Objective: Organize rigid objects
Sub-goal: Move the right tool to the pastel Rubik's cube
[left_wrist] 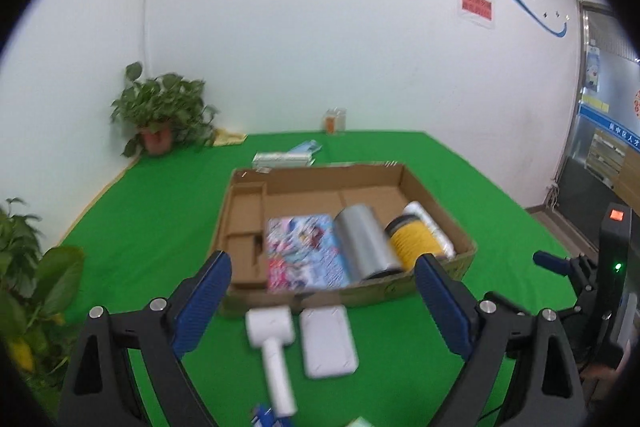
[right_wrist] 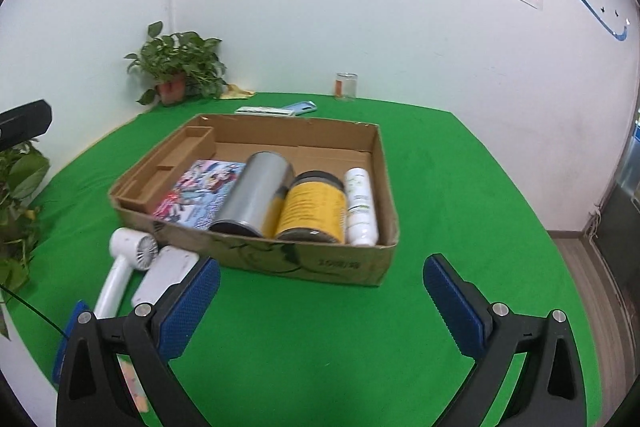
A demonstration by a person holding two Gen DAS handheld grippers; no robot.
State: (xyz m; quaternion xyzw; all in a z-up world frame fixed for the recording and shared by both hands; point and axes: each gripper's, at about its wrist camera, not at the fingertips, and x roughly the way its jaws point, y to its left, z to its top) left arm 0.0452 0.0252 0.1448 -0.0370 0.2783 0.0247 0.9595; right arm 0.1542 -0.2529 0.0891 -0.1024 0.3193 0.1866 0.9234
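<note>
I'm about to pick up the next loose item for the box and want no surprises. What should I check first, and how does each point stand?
1. Left gripper jaws open and empty: ok.
2. Right gripper jaws open and empty: ok.
3. White handheld fan outside the cardboard box, free to grasp: ok.
4. White flat case touching the fan: cannot tell.
5. Free floor in the box behind the picture book: ok.
6. Silver can, yellow jar and white bottle lying settled: ok.

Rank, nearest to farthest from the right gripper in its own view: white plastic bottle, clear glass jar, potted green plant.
From the right gripper:
1. White plastic bottle, lying in the cardboard box's right end.
2. Clear glass jar, by the back wall.
3. Potted green plant, far left corner.
</note>
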